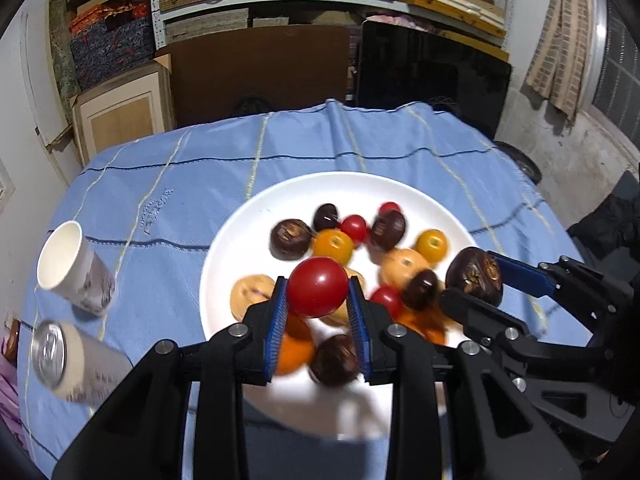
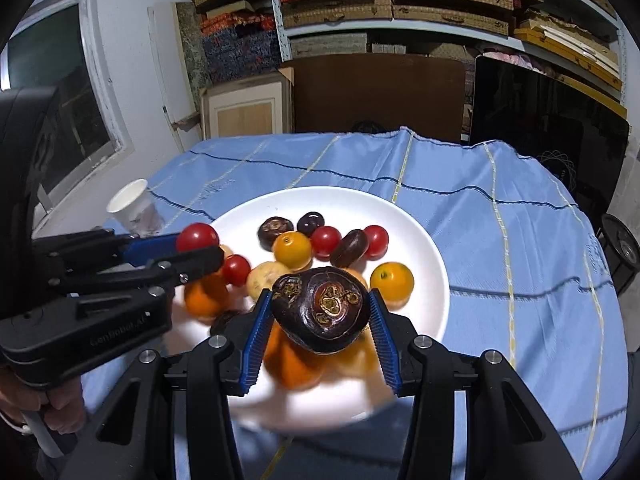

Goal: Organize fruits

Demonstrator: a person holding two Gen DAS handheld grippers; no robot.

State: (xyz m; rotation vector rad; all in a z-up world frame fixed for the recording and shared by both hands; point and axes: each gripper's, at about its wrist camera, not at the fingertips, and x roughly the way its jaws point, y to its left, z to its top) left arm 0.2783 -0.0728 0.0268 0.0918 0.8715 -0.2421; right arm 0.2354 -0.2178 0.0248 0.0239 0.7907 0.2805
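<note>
A white plate (image 1: pixel 248 216) on the blue cloth holds several small fruits: red tomatoes, orange and yellow ones, dark brown ones. My left gripper (image 1: pixel 318 294) is shut on a red cherry tomato (image 1: pixel 317 286) above the plate's near side; the same tomato (image 2: pixel 197 237) shows at the left of the right wrist view. My right gripper (image 2: pixel 320 312) is shut on a dark brown water chestnut (image 2: pixel 322 310) over the plate (image 2: pixel 416 240). In the left wrist view that chestnut (image 1: pixel 474 274) hangs at the plate's right edge between the right gripper's fingers.
A white paper cup (image 1: pixel 74 268) and a drinks can (image 1: pixel 72 360) stand left of the plate on the cloth-covered table (image 1: pixel 160 184). The cup (image 2: pixel 134 206) also shows in the right wrist view. Shelves, boxes and a dark screen (image 1: pixel 432 72) stand behind the table.
</note>
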